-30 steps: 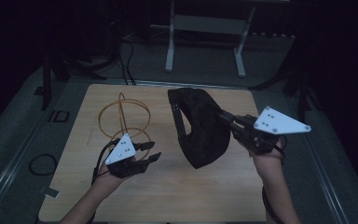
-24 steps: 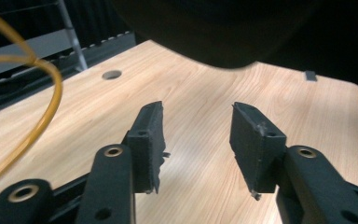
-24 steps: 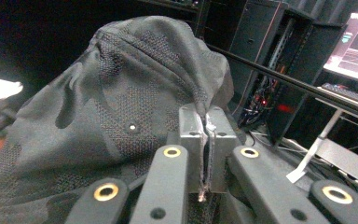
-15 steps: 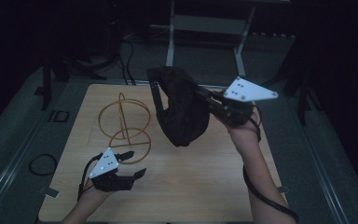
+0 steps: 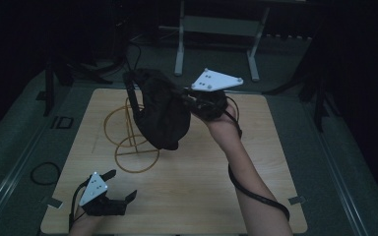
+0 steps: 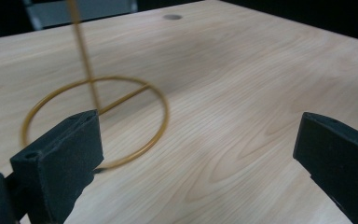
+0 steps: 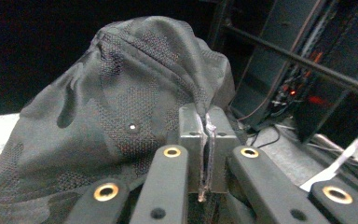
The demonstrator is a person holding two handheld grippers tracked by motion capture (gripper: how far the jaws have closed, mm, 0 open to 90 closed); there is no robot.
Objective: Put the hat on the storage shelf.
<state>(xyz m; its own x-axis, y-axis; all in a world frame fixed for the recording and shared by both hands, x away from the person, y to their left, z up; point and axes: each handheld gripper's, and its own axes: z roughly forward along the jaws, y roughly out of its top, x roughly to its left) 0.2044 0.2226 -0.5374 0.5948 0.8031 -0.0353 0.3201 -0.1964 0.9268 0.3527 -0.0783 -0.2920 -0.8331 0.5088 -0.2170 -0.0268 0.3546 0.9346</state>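
The right gripper (image 5: pixel 184 96) is clamped on a fold of the black cap (image 5: pixel 162 110), holding it in the air above the wire stand (image 5: pixel 130 140) on the table (image 5: pixel 256 162). The left gripper (image 5: pixel 120 184), near the table's front edge, has just been opening; its jaws stand apart with nothing between them.
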